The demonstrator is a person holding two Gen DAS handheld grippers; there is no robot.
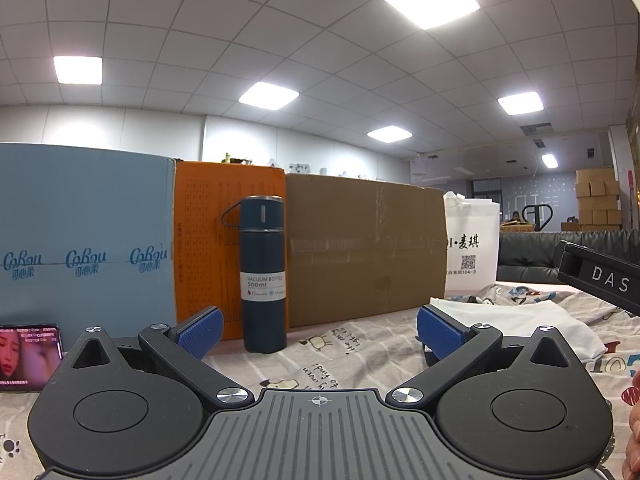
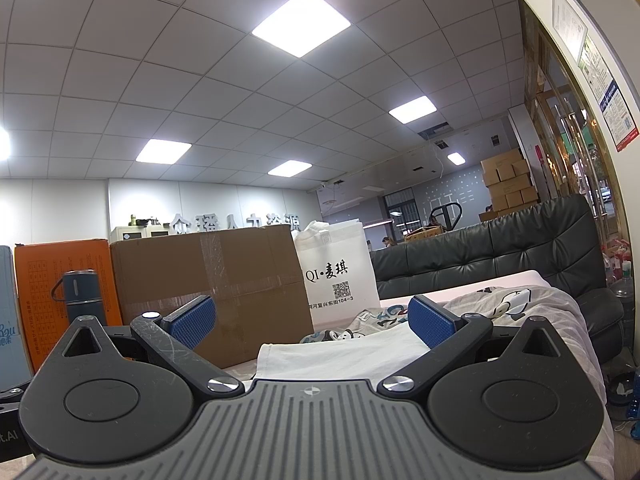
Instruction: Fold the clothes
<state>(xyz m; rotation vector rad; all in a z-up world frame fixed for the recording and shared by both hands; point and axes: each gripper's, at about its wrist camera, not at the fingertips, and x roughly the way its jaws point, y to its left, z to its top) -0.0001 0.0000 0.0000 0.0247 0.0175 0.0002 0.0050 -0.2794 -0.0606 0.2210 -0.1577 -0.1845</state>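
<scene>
Ahead of my right gripper [image 2: 312, 322], a flat white cotton garment [image 2: 340, 354] lies just beyond the splayed blue pads, empty; its long axis runs left to right. My left gripper [image 1: 320, 330] is likewise spread wide and grasps nothing; the garment [image 1: 520, 322] sits off to its right, so the right hand is nearer. Underneath lies a cartoon-print bedsheet [image 1: 344, 356]; brown cardboard box [image 2: 216, 280] and navy vacuum bottle [image 1: 264, 272] stand behind.

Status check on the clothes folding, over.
Left gripper and right gripper open, empty. White garment flat on the printed sheet, untouched. Vacuum bottle stands clear of it.
</scene>
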